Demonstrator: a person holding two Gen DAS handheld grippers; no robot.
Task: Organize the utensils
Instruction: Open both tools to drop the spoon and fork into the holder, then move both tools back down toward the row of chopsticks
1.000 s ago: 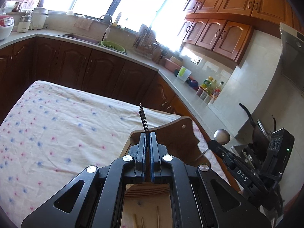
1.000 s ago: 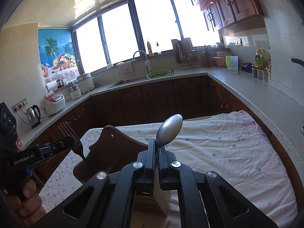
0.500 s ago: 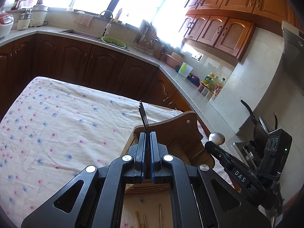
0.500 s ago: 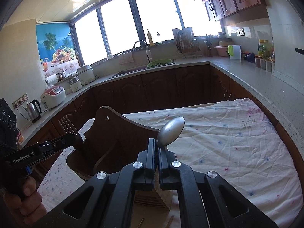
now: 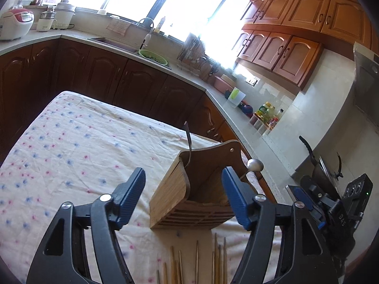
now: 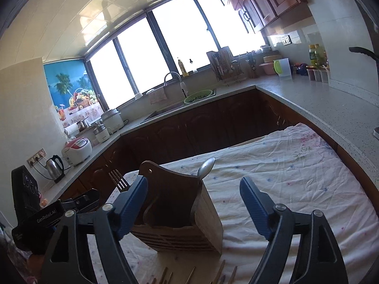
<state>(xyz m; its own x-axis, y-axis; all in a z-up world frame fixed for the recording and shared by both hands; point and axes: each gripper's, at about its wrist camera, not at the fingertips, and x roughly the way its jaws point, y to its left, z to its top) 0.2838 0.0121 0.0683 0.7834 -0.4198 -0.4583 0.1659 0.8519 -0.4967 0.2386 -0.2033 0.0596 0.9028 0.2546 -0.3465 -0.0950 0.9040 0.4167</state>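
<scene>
While my left gripper (image 5: 182,197) and right gripper (image 6: 193,207) spread their blue pads (image 5: 131,190), jaws opening on nothing, the slatted wooden utensil holder (image 5: 189,201) stands on the flowered tablecloth (image 5: 71,153). A steel fork (image 5: 188,142) and steel spoon (image 6: 206,166) already stand inside it. Thin wooden chopsticks (image 5: 196,265) lie just before it, unsorted.

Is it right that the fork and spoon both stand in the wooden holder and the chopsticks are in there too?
Not quite. The fork and spoon stand in the wooden holder, but the chopsticks lie on the tablecloth in front of it, as the left wrist view shows.
</scene>
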